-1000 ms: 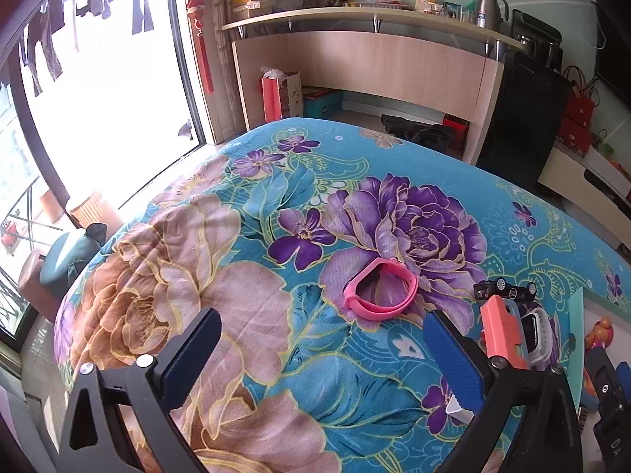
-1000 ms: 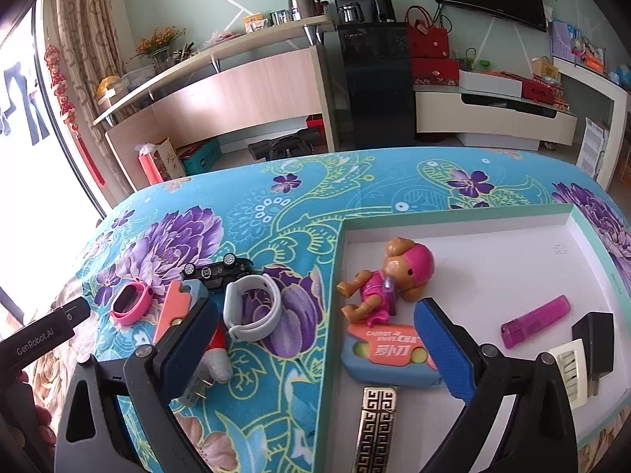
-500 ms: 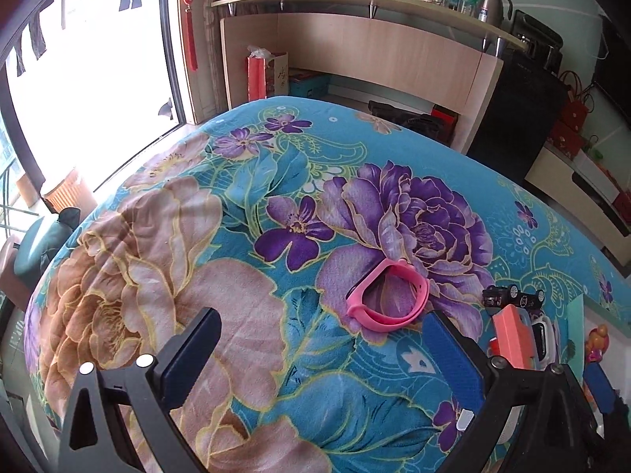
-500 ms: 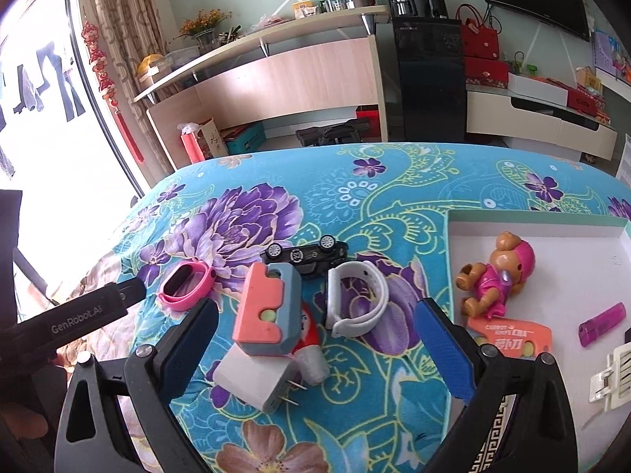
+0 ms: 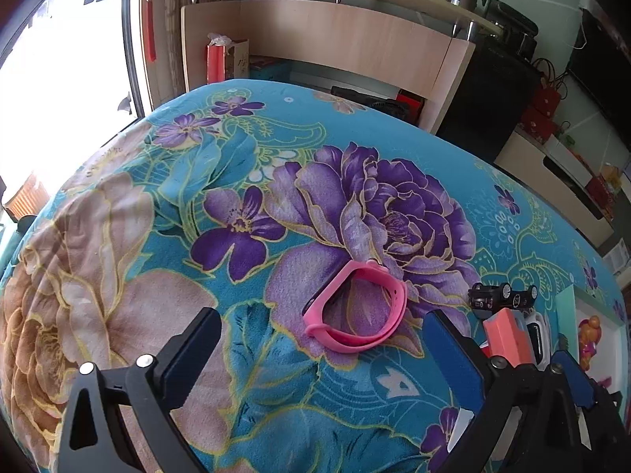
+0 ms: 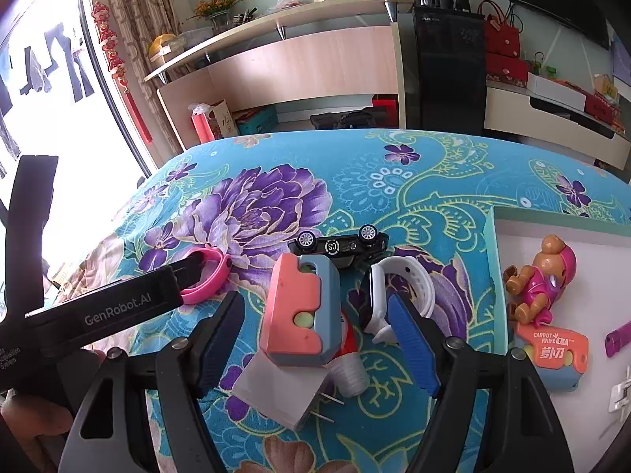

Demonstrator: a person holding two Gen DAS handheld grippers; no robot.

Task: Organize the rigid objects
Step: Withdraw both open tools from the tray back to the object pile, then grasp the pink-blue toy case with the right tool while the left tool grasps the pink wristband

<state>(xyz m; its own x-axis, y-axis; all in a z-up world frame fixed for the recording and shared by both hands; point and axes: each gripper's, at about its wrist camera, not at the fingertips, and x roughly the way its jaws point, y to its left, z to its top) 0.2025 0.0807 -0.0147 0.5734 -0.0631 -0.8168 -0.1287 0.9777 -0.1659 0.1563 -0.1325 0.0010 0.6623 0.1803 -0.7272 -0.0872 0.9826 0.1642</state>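
Bright daylight floods in from the window (image 5: 59, 90) at ten o'clock in both views, blown out to white glare. The floral cloth (image 5: 315, 216) is evenly lit and sharp with soft shadows. Fisheye bending curves the edges, and the corners go dark.

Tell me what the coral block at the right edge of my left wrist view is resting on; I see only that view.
Observer: In the right wrist view, the coral-and-blue plastic block leans on a white plug adapter with metal prongs.
Operator: Is the right gripper on the block?
Observer: The right gripper straddles it. Its jaws are closing, and the pads are not yet touching the block.
Operator: What is in the tray beyond it?
Observer: The teal-rimmed white tray holds a brown-and-pink toy puppy, an orange carrot-knife toy and a purple lighter.
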